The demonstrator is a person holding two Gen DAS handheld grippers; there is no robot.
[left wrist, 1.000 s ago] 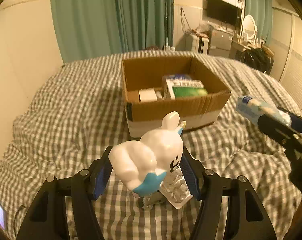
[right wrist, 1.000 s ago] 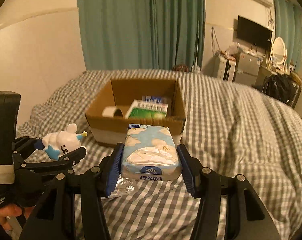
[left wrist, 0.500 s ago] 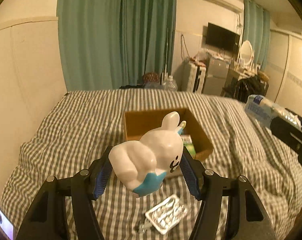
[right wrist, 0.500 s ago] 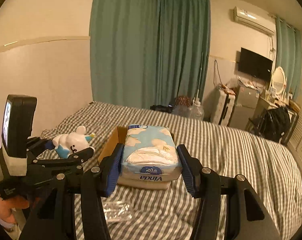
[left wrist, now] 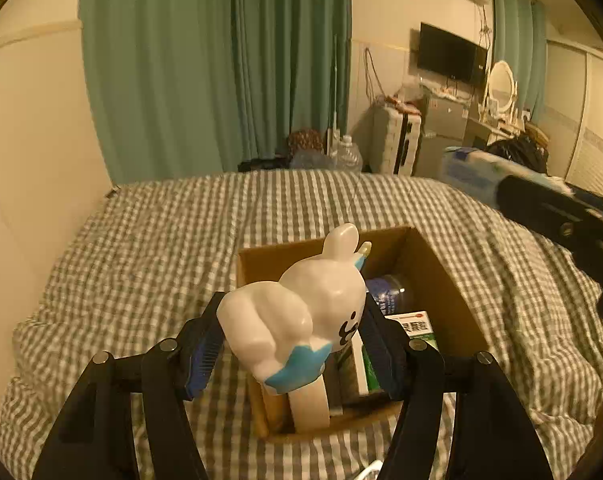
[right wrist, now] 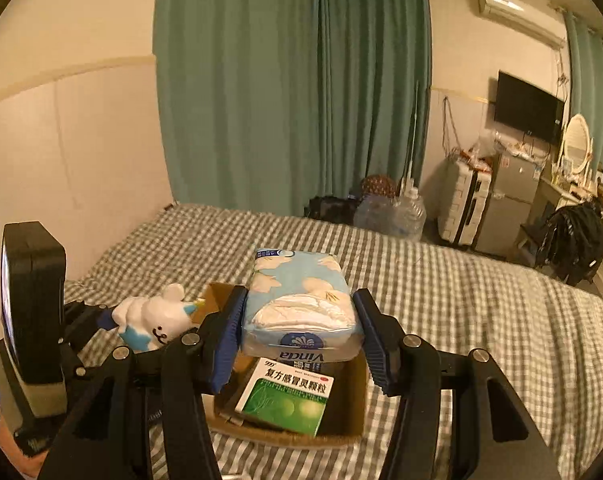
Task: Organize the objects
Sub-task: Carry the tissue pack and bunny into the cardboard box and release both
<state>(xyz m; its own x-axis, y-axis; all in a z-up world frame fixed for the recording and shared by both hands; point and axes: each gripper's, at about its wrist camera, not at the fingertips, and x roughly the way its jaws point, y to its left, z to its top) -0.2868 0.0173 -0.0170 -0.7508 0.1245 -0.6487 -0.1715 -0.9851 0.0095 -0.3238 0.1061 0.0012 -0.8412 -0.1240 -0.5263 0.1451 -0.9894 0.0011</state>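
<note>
Rabbit toy [left wrist: 305, 312] and tissue pack [right wrist: 299, 304] (both gripped) above cardboard box [left wrist: 433, 264]

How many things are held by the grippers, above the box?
2. The rabbit toy is in the left gripper; the tissue pack is in the right gripper. Both hang over the box.

Both views are dim and tinted warm yellow-orange, lit evenly from above with no lamp in view and only soft shadows, deepest inside the box [left wrist: 433, 276]. The fisheye lens bends the walls and curtain [right wrist: 293, 80] toward the edges and leaves black corners around a round frame. The left-wrist view is softer, with the tissue pack [left wrist: 473, 172] at its right edge smeared by blur, while the toy [left wrist: 301, 312] carries a mild sheen and the far dresser clutter is too grainy to read.
</note>
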